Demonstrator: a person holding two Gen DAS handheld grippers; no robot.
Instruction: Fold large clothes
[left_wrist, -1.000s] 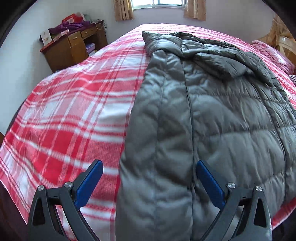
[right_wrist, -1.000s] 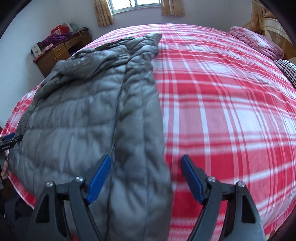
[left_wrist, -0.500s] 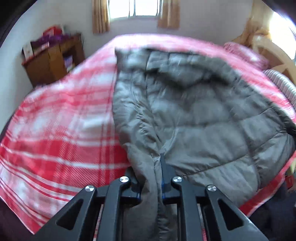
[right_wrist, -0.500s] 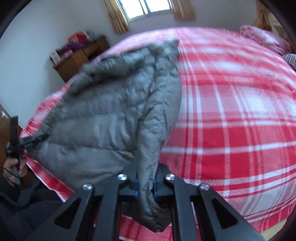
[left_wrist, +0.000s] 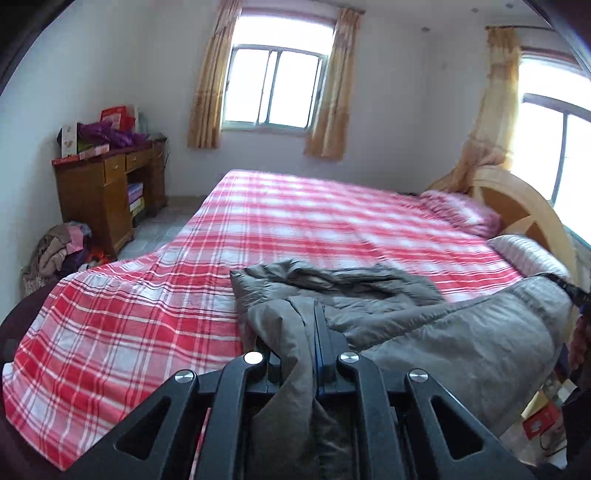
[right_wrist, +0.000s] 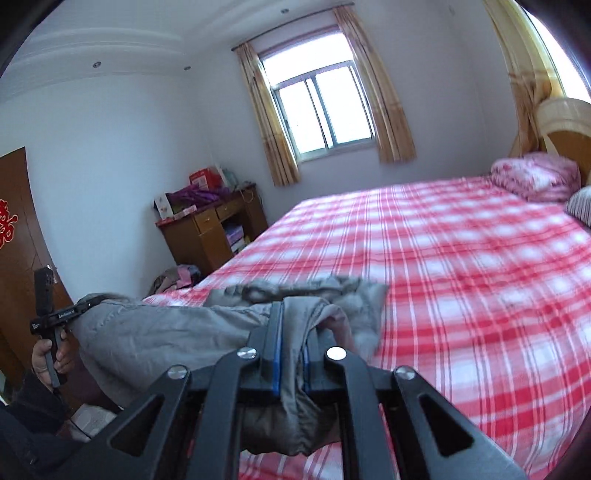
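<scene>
A grey quilted down jacket (left_wrist: 424, 332) hangs lifted by its near hem over the edge of the red plaid bed (left_wrist: 332, 229); its far part still rests bunched on the bedding. My left gripper (left_wrist: 306, 332) is shut on one hem corner, grey fabric pinched between its blue pads. My right gripper (right_wrist: 293, 332) is shut on the other hem corner of the jacket (right_wrist: 166, 332). Each view shows the other gripper at the jacket's far corner: the left one (right_wrist: 79, 308) held by a hand (right_wrist: 46, 356), the right one (left_wrist: 570, 291) at the frame's right edge.
A wooden desk (left_wrist: 107, 188) piled with boxes stands against the left wall, with a heap of clothes (left_wrist: 55, 254) on the floor beside it. Pink pillows (right_wrist: 535, 177) and a striped pillow (left_wrist: 524, 254) lie by the wooden headboard (left_wrist: 524, 206). Curtained windows (left_wrist: 277, 88) fill the far wall.
Both grippers went from open over the flat jacket to shut on its near hem, then rose and tilted up, lifting the hem so the jacket bunches toward the far side.
</scene>
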